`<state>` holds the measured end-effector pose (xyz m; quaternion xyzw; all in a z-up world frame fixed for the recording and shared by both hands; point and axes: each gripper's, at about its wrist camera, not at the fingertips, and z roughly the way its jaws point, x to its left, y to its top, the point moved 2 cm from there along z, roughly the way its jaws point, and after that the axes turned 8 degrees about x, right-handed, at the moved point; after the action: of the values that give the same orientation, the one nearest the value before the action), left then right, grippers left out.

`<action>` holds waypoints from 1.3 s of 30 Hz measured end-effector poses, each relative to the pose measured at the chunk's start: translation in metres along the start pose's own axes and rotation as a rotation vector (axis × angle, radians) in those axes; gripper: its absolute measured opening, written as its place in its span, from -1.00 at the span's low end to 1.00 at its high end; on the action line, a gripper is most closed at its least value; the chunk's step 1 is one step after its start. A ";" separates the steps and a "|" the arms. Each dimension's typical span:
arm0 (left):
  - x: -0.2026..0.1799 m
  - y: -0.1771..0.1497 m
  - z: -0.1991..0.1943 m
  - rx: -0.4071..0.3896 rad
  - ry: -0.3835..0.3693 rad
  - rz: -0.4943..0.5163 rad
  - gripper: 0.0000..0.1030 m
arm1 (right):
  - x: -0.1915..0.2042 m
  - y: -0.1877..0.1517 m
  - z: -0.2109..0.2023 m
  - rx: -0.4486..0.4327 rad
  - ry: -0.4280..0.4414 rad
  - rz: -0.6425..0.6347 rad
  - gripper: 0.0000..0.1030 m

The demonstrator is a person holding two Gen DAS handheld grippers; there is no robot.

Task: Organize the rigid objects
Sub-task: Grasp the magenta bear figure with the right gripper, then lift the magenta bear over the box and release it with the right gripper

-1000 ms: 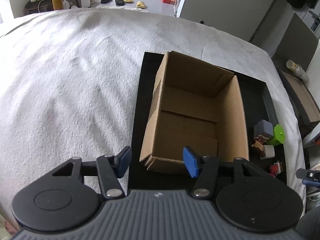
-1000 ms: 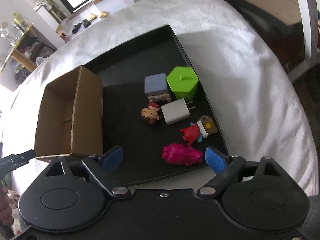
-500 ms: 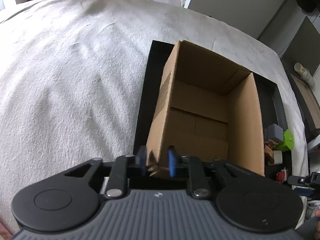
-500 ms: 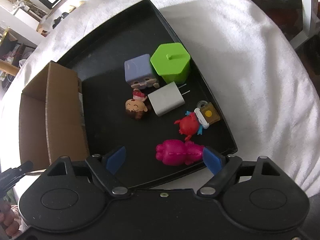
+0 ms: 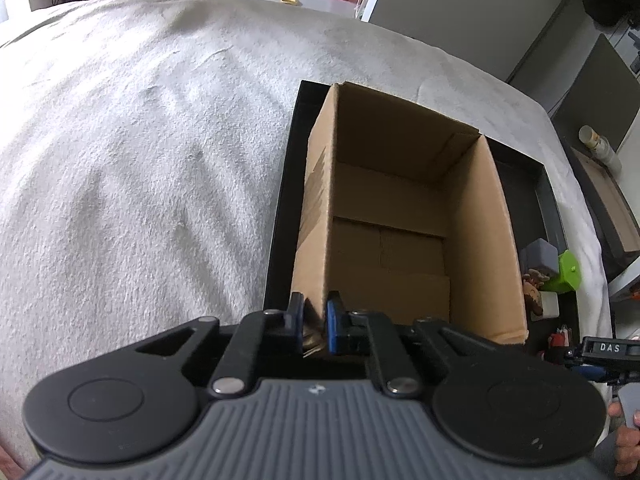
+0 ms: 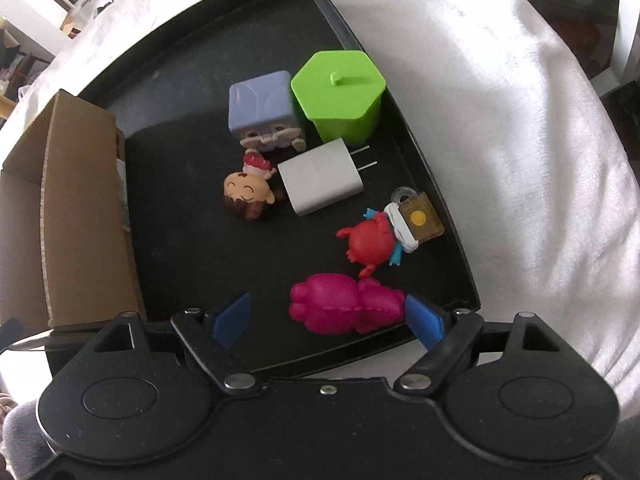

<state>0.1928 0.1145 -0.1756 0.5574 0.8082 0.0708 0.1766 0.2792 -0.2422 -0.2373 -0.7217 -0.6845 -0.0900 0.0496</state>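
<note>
Landmark: black tray (image 6: 436, 200), lying on a white cloth (image 5: 140, 160).
Left gripper (image 5: 313, 322): clenched on the near left corner of the cardboard box (image 5: 400, 216), one blue pad on each side of the wall.
Cardboard box: open-topped, standing on the left part of the tray, nothing visible inside it.
Right gripper (image 6: 328, 318): released, jaws wide apart, hanging over the tray's near edge; the pink toy (image 6: 346, 308) lies between its pads, touching neither that I can tell.
Red crab toy (image 6: 370, 244): on the tray just beyond the pink toy, against a small amber padlock (image 6: 420, 216).
White charger (image 6: 320, 178): mid-tray, prongs pointing toward the tray's right rim.
Small doll (image 6: 248, 196): lying just left of the charger.
Lavender cube figure (image 6: 262, 110): beyond the charger, touching the green hexagonal container (image 6: 340, 94) at the tray's right rim.
</note>
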 end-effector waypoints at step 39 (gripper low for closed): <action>0.009 -0.016 0.006 -0.011 -0.011 -0.012 -0.75 | 0.037 0.009 -0.062 -0.157 0.050 -0.142 0.24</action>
<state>0.1778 0.1164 -0.1886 0.5518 0.8102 0.0709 0.1846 0.2858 -0.2185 -0.1687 -0.6706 -0.7233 -0.1645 0.0034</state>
